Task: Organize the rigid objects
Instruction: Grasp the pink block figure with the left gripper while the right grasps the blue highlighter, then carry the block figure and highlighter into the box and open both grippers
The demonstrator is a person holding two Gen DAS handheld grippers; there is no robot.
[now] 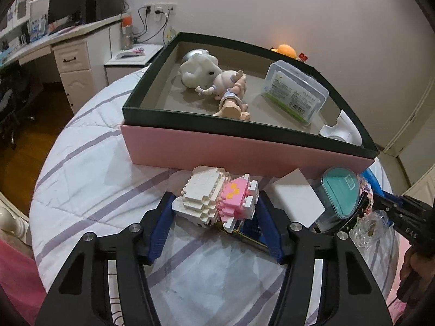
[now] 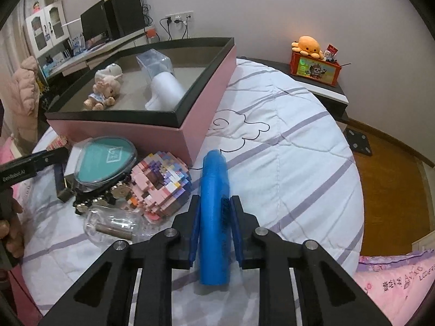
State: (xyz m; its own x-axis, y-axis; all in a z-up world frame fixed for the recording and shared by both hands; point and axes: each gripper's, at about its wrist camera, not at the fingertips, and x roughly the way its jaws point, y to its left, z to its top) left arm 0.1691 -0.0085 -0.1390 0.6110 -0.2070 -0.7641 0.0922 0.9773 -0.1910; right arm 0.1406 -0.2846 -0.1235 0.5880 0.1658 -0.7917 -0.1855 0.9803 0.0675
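Right gripper (image 2: 216,217) clamps blue tube (image 2: 214,203), left gripper (image 1: 214,209) clamps brick toy (image 1: 217,198) before pink box (image 1: 244,149); lift both clear over its rim.

The left tongs (image 1: 214,203) close their blue pads on a white and pink brick-built figure (image 1: 217,198), held above a quilted white bed cover with lilac stripes (image 1: 89,184). Just behind stands a pink box with a dark rim (image 1: 217,149). Inside it lie a white figurine (image 1: 197,70), a small doll (image 1: 231,95), a clear plastic case with a green label (image 1: 295,92) and a white object in the near right corner (image 1: 342,130). To the right, beside the box, sit a white card (image 1: 296,195) and a teal-lidded container (image 1: 339,193).
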